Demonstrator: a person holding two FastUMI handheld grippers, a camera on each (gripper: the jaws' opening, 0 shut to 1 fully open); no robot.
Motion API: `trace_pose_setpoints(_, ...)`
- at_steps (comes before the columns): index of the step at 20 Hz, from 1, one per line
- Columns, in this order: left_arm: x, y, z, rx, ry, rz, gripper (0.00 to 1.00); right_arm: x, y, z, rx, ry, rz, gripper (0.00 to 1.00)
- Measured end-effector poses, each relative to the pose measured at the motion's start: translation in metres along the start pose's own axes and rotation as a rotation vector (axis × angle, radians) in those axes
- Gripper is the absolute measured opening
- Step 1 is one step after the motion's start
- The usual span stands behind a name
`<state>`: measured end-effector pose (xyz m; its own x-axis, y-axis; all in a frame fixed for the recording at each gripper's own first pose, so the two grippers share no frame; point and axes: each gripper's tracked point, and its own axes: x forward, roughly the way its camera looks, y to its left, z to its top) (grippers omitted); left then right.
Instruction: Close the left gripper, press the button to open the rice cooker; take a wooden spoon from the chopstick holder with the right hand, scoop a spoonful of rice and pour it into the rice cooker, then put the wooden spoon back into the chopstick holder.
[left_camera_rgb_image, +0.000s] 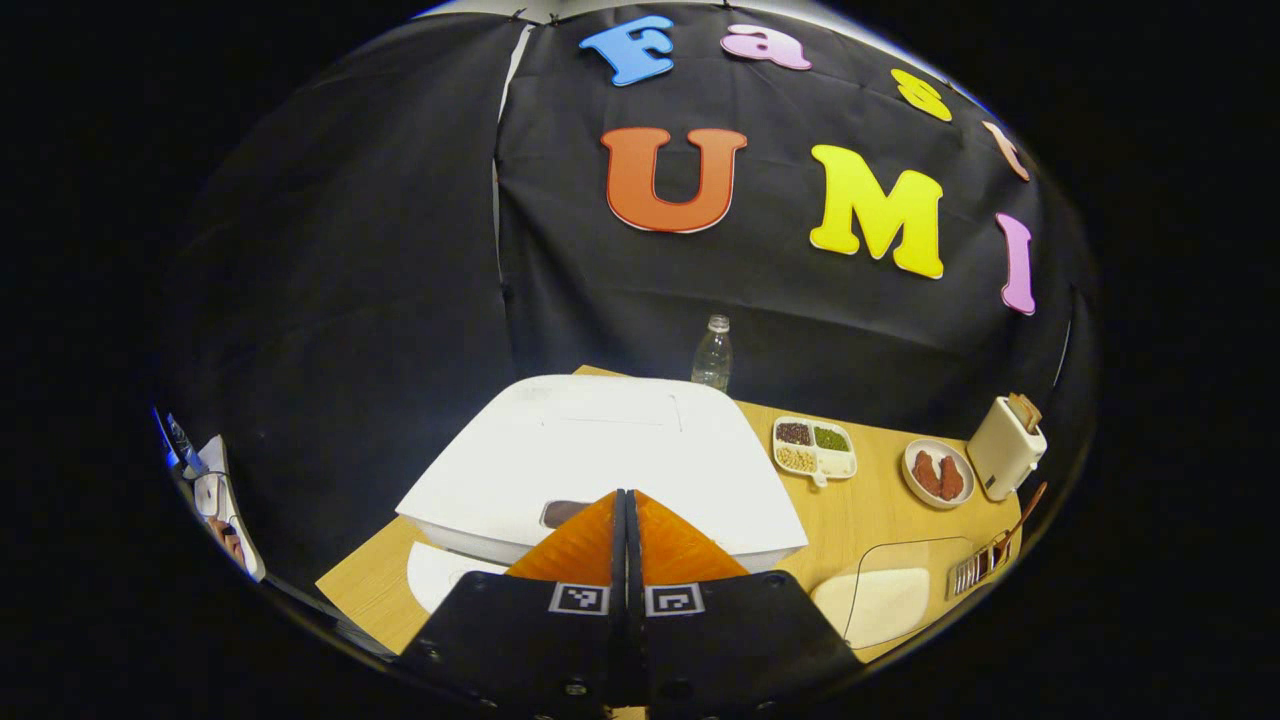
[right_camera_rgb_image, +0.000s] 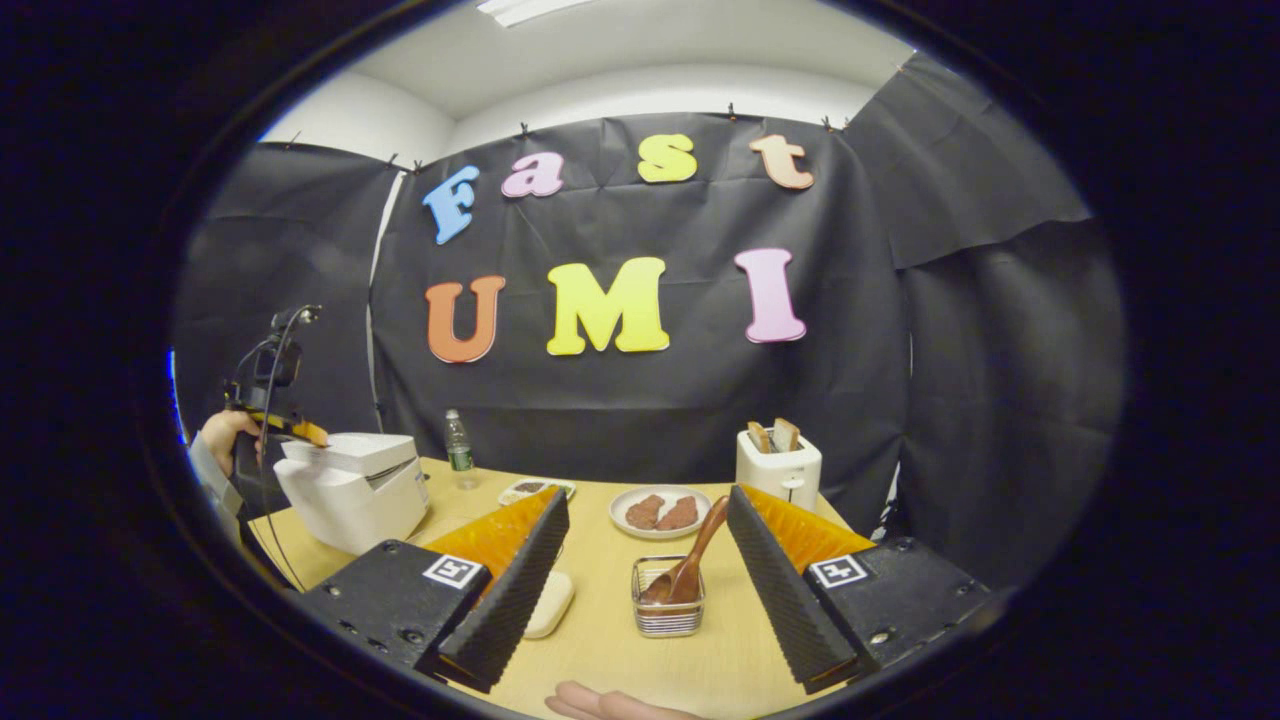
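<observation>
The rice cooker (left_camera_rgb_image: 600, 455) sits lid-down at the desk's (right_camera_rgb_image: 600, 640) left end, the left gripper (left_camera_rgb_image: 626, 500), fingers pressed together, at its near edge. The right gripper (right_camera_rgb_image: 648, 545) gapes wide around the wooden spoon (right_camera_rgb_image: 690, 565), untouched in the chopstick holder (right_camera_rgb_image: 667, 610).

Rice cooker (left_camera_rgb_image: 600, 450) button: hidden behind the tips of the left tool (left_camera_rgb_image: 625, 495) in the left gripper view; contact cannot be told.
Wooden spoon (right_camera_rgb_image: 690, 565) bowl: sunk in the chopstick holder (right_camera_rgb_image: 667, 610), blurred by its wire mesh.
Divided dish (right_camera_rgb_image: 535, 490) beyond the rice cooker: contents too small to tell.
Hand (right_camera_rgb_image: 610, 705): cut off at the bottom edge.
</observation>
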<state>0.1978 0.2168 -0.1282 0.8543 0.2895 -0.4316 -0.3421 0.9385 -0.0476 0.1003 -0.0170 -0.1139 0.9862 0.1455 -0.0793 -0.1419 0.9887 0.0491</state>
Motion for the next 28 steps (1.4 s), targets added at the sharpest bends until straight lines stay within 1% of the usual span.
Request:
trace_pose_setpoints(3, -0.008, -0.002, 0.017, 0.003, -0.035, -0.005, 0.0, -0.001, -0.005, -0.007, 0.032, 0.026, 0.0, 1.0)
trace_pose_setpoints(6, -0.016, -0.002, 0.038, 0.015, -0.1, -0.005, 0.0, 0.0, -0.009, -0.017, 0.052, 0.055, 0.002, 1.0)
trace_pose_setpoints(7, -0.021, -0.003, 0.043, 0.015, -0.116, -0.006, 0.07, 0.0, -0.011, -0.018, 0.054, 0.059, 0.002, 1.0)
trace_pose_setpoints(8, -0.027, -0.006, 0.039, 0.006, -0.105, -0.013, 0.18, -0.001, -0.011, -0.02, 0.055, 0.063, 0.003, 1.0)
trace_pose_setpoints(9, -0.032, -0.007, 0.038, 0.0, -0.095, -0.022, 0.17, -0.001, -0.013, -0.02, 0.055, 0.065, 0.0, 1.0)
trace_pose_setpoints(10, -0.035, -0.009, 0.036, -0.005, -0.091, -0.028, 0.36, -0.002, -0.016, -0.02, 0.053, 0.062, -0.003, 1.0)
trace_pose_setpoints(11, -0.039, -0.01, 0.036, -0.012, -0.099, -0.03, 0.43, -0.003, -0.018, -0.019, 0.053, 0.059, -0.006, 1.0)
trace_pose_setpoints(12, -0.044, -0.011, 0.038, -0.016, -0.116, -0.034, 0.6, -0.004, -0.021, -0.019, 0.053, 0.056, -0.009, 1.0)
trace_pose_setpoints(13, -0.052, -0.012, 0.041, -0.016, -0.14, -0.032, 0.69, -0.005, -0.023, -0.019, 0.053, 0.052, -0.009, 1.0)
trace_pose_setpoints(14, -0.062, -0.012, 0.042, -0.016, -0.164, -0.028, 0.86, -0.005, -0.025, -0.02, 0.053, 0.051, -0.01, 1.0)
trace_pose_setpoints(15, -0.07, -0.014, 0.043, -0.017, -0.179, -0.036, 0.93, -0.004, -0.028, -0.022, 0.055, 0.055, -0.014, 1.0)
trace_pose_setpoints(16, -0.08, -0.017, 0.043, -0.024, -0.199, -0.046, 0.95, -0.003, -0.031, -0.024, 0.059, 0.057, -0.018, 1.0)
trace_pose_setpoints(18, -0.098, -0.02, 0.043, -0.029, -0.24, -0.058, 0.94, 0.003, -0.037, -0.027, 0.067, 0.063, -0.024, 1.0)
trace_pose_setpoints(21, -0.124, -0.026, 0.037, -0.003, -0.297, -0.068, 0.94, 0.016, -0.052, -0.031, 0.077, 0.054, -0.057, 1.0)
trace_pose_setpoints(23, -0.141, -0.037, 0.032, 0.014, -0.323, -0.102, 0.94, 0.03, -0.064, -0.041, 0.069, 0.068, -0.086, 1.0)
trace_pose_setpoints(24, -0.148, -0.042, 0.026, 0.031, -0.33, -0.121, 0.94, 0.038, -0.07, -0.045, 0.078, 0.079, -0.095, 0.95)
trace_pose_setpoints(25, -0.156, -0.044, 0.021, 0.047, -0.338, -0.126, 0.94, 0.046, -0.072, -0.05, 0.09, 0.093, -0.092, 1.0)
trace_pose_setpoints(26, -0.163, -0.045, 0.019, 0.059, -0.351, -0.127, 0.94, 0.053, -0.071, -0.056, 0.102, 0.111, -0.085, 1.0)
trace_pose_setpoints(27, -0.169, -0.047, 0.014, 0.064, -0.353, -0.138, 0.94, 0.061, -0.072, -0.061, 0.114, 0.125, -0.079, 0.96)
trace_pose_setpoints(28, -0.174, -0.049, 0.007, 0.067, -0.353, -0.143, 0.94, 0.069, -0.073, -0.067, 0.121, 0.135, -0.067, 1.0)
